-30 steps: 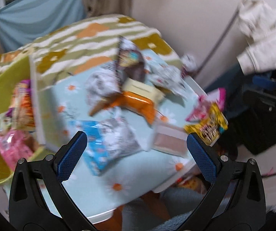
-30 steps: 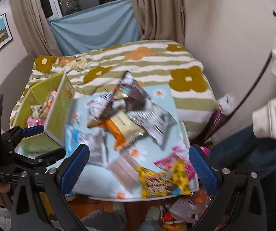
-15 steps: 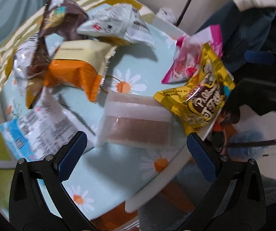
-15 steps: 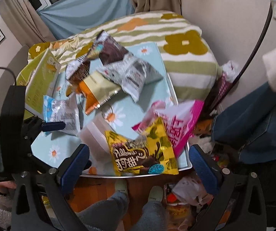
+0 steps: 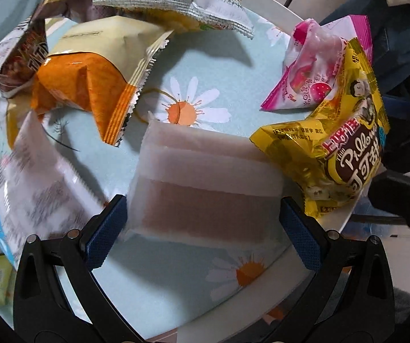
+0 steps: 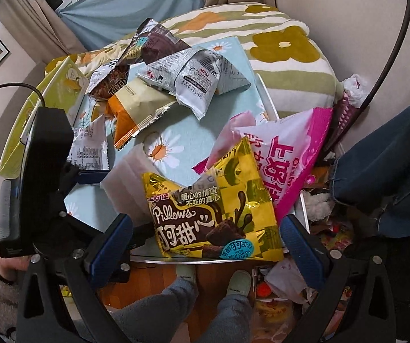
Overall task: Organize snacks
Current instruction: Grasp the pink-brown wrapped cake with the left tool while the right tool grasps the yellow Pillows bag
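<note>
Left tool (image 5: 203, 225) spread wide around the frosted pink pack (image 5: 205, 188) on the counter (image 5: 159, 280); right tool (image 6: 206, 243) likewise unclenched, straddling the yellow Pillows bag (image 6: 213, 214).

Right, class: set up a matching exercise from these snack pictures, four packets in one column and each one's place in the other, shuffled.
Things:
1. yellow Pillows bag
2. pink strawberry bag
3. frosted white packet
4. orange and cream packet

Places:
A. between the open left tool fingers
B. in the far snack heap
C. between the open right tool fingers
D. partly under the yellow bag

Pairs: 1-C, 2-D, 3-A, 4-B
</note>
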Demonstrator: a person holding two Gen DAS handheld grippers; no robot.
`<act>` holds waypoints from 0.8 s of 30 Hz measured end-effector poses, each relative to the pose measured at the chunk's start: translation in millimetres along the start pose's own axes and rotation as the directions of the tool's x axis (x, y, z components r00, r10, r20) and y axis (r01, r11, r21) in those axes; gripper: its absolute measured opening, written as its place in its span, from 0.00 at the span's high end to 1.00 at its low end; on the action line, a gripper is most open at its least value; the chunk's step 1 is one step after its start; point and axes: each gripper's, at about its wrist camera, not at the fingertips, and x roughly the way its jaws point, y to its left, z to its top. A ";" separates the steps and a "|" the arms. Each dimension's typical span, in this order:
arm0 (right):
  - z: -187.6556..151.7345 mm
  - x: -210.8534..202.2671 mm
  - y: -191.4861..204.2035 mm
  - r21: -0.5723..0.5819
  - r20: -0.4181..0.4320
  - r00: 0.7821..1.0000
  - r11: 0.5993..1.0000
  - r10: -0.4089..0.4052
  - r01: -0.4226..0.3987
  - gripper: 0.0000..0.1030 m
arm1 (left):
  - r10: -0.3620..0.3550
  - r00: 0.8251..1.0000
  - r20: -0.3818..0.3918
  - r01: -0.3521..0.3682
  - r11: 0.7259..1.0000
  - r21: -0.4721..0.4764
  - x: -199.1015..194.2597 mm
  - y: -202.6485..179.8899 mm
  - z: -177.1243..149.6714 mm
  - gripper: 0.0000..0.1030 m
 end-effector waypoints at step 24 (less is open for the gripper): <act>5.5 32.6 30.3 -0.107 -0.065 0.997 0.993 0.039 -0.046 0.11 | 0.040 0.999 0.013 -0.039 0.997 -0.068 -28.4 64.6 -19.2 0.24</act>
